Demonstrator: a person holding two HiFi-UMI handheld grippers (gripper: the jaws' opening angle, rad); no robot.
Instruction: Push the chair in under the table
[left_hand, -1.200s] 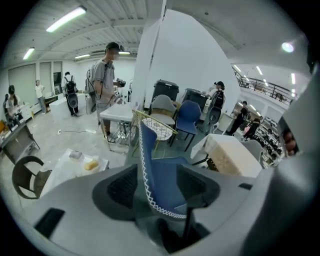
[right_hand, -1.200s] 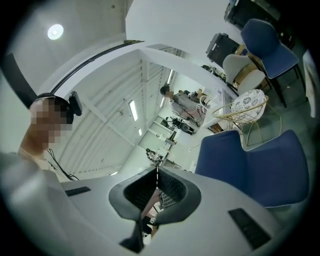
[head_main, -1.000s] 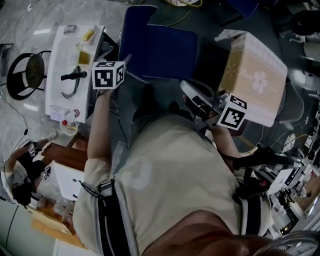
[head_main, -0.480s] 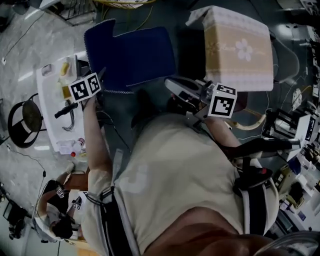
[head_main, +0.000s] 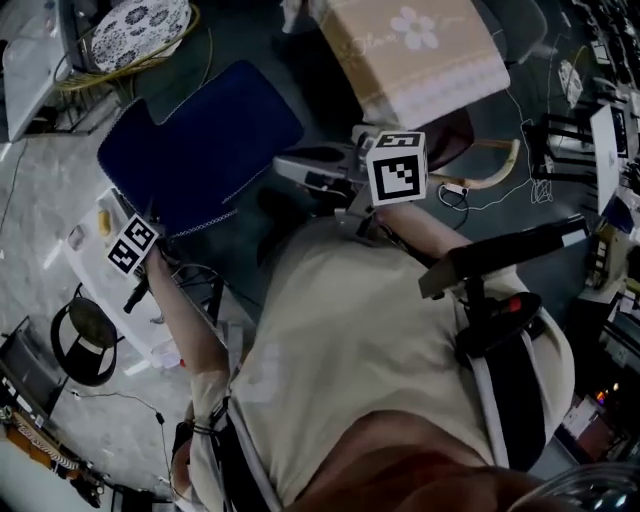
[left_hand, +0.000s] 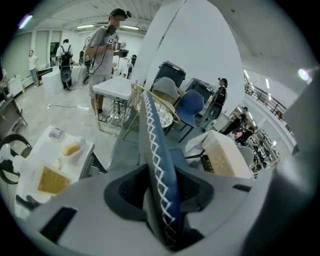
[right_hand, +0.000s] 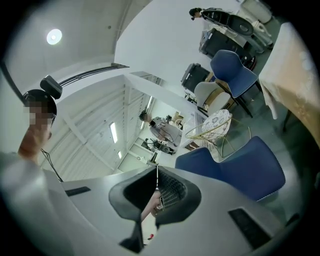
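Wire basket (head_main: 140, 25), cloth-covered table (head_main: 415, 45) beyond — my left gripper (left_hand: 161, 190), just closing, clamps the blue chair (head_main: 200, 140) by its stitched edge; right gripper (right_hand: 156, 186) pinched together, empty.

Beige T-shirt (head_main: 350, 320); black harness straps (head_main: 505, 420); black-white marker cubes (head_main: 396, 167).

Your head view is dim & underexposed: the floor (head_main: 40, 230) at left gives off pale glare, while your torso sits in murky shadow. Both gripper views are far brighter, lit by ceiling lights (left_hand: 85, 26) overhead, but they're fisheye, w/ black corners & lines bending toward the edges. Up close, the left hand-held gripper (left_hand: 160, 195) body looks soft & out of focus.
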